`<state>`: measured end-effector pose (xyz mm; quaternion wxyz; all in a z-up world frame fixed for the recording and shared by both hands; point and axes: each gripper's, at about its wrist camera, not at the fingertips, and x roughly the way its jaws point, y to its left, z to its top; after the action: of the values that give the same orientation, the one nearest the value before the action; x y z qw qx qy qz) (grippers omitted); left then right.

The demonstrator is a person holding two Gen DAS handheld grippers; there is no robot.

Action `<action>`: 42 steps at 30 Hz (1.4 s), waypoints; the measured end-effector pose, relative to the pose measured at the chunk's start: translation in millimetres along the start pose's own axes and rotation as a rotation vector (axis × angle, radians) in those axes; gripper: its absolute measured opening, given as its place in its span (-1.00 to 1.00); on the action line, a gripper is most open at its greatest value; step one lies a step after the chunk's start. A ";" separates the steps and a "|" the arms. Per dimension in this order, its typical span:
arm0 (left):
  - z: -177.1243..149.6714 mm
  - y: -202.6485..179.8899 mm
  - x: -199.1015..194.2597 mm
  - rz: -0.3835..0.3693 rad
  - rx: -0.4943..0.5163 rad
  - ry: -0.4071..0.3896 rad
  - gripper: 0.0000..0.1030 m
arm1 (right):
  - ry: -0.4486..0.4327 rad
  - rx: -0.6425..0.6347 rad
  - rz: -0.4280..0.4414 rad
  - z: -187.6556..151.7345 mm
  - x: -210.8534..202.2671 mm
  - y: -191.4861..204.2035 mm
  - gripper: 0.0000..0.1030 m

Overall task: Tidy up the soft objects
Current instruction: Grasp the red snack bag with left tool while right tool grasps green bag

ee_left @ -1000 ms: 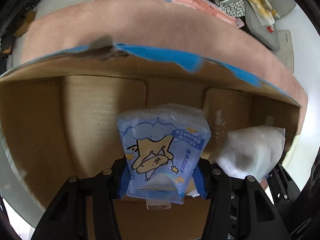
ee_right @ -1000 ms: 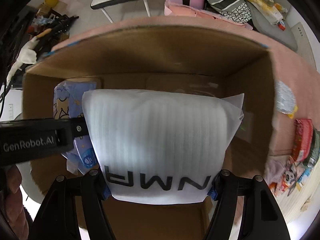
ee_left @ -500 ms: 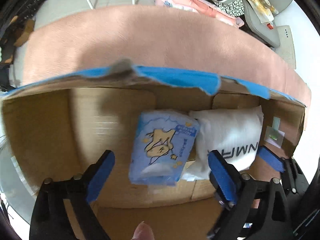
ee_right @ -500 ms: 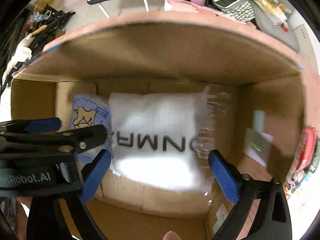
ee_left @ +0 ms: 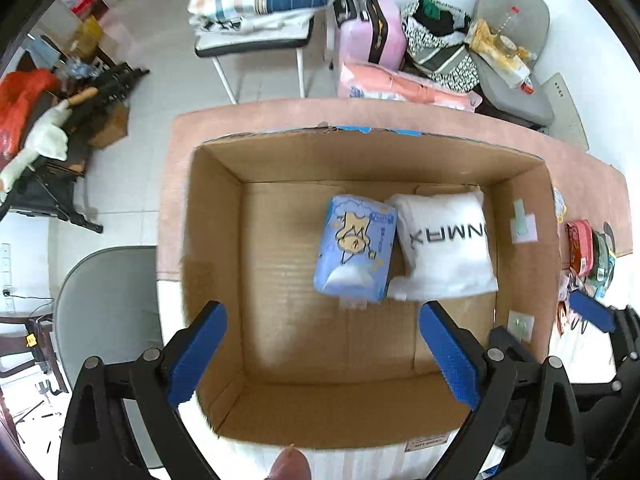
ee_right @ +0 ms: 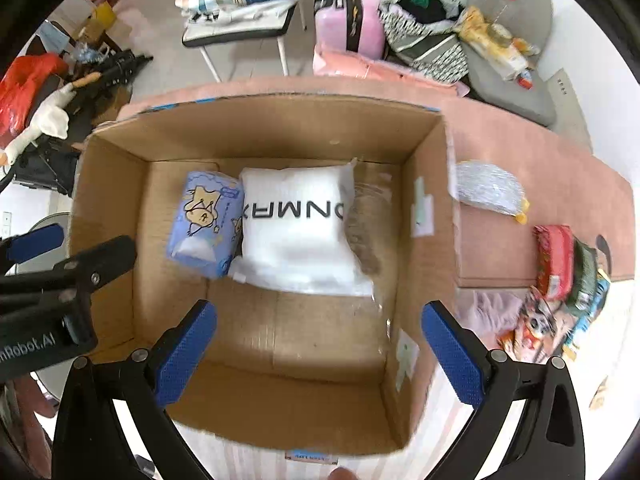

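An open cardboard box [ee_left: 216,264] [ee_right: 424,208] stands on a pink table. On its floor lie a blue tissue pack with a cartoon print [ee_left: 354,258] [ee_right: 206,222] and, touching it on the right, a white foam pouch with black letters [ee_left: 442,246] [ee_right: 298,230]. My left gripper [ee_left: 324,354] is open and empty, held above the box's near side. My right gripper [ee_right: 320,350] is open and empty too, above the near side, to the right of the left one. Each gripper shows at the edge of the other's view.
A silver bag [ee_right: 486,192] lies on the pink table [ee_right: 540,160] right of the box, with a red pack [ee_right: 554,258] and other colourful packets [ee_right: 536,324] farther right. Chairs, a pink suitcase [ee_left: 370,30] and clutter stand behind the table.
Both grippers opened and let go of their loads. The tissue pack and the foam pouch now lie on the box floor. Both grippers have pulled up and back above the box.
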<state>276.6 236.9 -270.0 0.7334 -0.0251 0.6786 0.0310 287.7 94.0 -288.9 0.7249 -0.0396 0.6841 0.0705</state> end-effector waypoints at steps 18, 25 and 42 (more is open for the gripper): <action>-79.6 4.2 -73.4 0.002 -0.010 -0.120 0.95 | -0.117 -0.003 0.084 -88.4 -80.7 -0.4 1.00; -80.9 -49.9 -121.1 0.024 0.046 -0.240 0.95 | -0.208 0.050 0.178 -104.0 -110.4 -40.8 1.00; 58.9 -349.8 51.2 -0.249 0.198 0.239 0.62 | -0.051 0.434 0.054 -59.7 -41.2 -391.5 0.94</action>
<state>366.9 -106.6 -318.3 0.6446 -0.0398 0.7523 -0.1301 287.8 -303.5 -266.6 0.7314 0.1376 0.6654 -0.0580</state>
